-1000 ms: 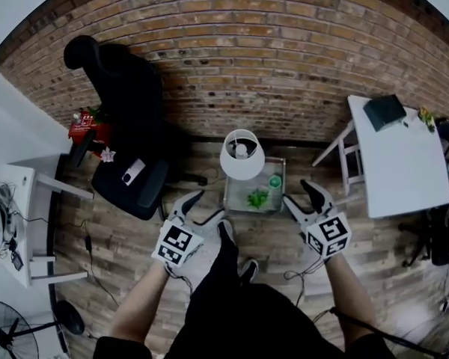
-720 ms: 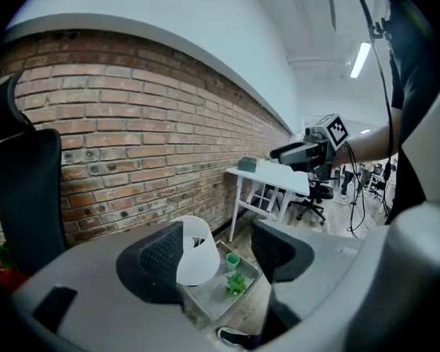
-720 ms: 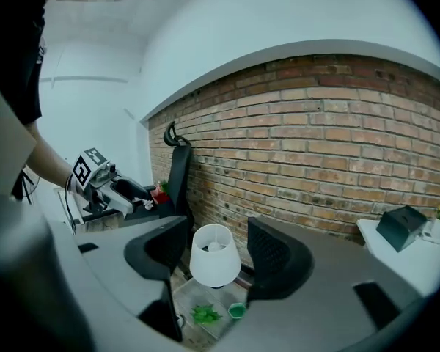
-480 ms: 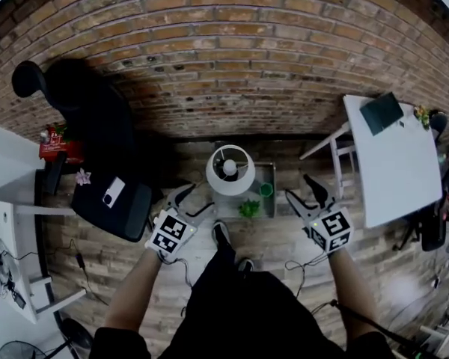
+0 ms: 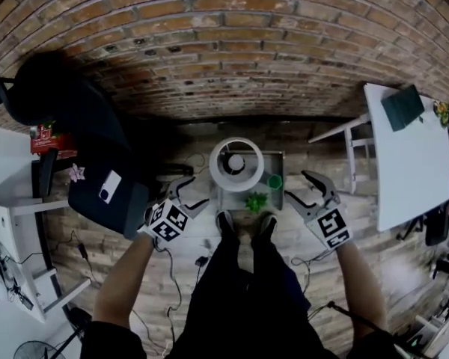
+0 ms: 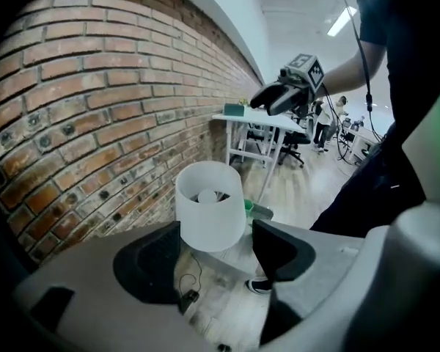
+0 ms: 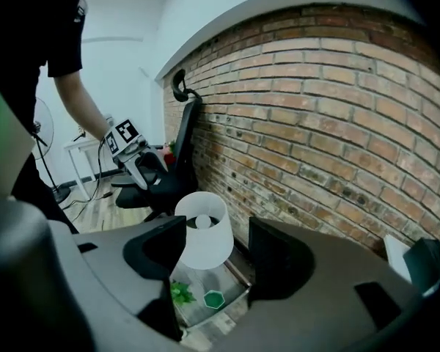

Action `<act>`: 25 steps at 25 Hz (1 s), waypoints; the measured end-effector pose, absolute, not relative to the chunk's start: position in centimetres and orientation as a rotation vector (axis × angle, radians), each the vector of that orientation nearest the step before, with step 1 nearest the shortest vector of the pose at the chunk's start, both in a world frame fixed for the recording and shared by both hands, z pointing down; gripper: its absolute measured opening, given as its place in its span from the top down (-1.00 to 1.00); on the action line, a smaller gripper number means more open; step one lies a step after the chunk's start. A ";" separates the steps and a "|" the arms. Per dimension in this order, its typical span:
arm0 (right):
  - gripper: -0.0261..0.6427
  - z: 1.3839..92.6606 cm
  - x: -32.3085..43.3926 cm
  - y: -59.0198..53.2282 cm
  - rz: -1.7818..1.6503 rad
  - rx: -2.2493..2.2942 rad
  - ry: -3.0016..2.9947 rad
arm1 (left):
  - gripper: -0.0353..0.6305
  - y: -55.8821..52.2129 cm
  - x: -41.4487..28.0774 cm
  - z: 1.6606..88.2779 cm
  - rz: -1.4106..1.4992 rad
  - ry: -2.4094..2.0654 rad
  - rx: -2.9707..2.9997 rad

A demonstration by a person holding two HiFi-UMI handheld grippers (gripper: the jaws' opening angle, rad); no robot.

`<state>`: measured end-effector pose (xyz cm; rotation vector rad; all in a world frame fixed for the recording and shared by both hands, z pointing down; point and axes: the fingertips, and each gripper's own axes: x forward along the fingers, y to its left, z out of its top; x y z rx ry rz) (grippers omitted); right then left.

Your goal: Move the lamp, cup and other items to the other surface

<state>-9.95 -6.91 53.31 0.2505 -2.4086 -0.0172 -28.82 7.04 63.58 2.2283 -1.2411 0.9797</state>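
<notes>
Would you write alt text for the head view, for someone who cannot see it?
From above, a person stands at a low table by a brick wall, an open left gripper and open right gripper either side of its white lamp; a green cup and plant sit beside it.

My head view looks steeply down from high above the lamp (image 5: 236, 164) by the wall (image 5: 224, 43). The left gripper view faces it low and near from my left, the right gripper view from my right. All three share the lamp.
</notes>
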 end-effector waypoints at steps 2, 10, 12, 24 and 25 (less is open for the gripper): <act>0.10 55.9 -10.4 -7.1 -0.024 0.164 -2.396 | 0.01 6.6 -29.0 65.5 1.022 -1.200 2.211; 0.08 66.5 -11.4 -9.0 -0.014 -0.041 -2.356 | -0.02 4.0 -29.7 74.3 1.172 -1.130 2.130; 0.07 68.9 -11.8 -9.4 0.000 -0.063 -2.343 | -0.03 3.6 -30.1 76.7 1.196 -1.114 2.111; -0.11 82.9 -12.3 -10.2 -0.033 -0.285 -2.178 | -0.15 1.6 -30.4 86.2 1.238 -0.940 2.117; -0.12 83.8 -12.4 -10.1 -0.034 -0.301 -2.165 | -0.16 1.5 -30.5 86.9 1.242 -0.930 2.117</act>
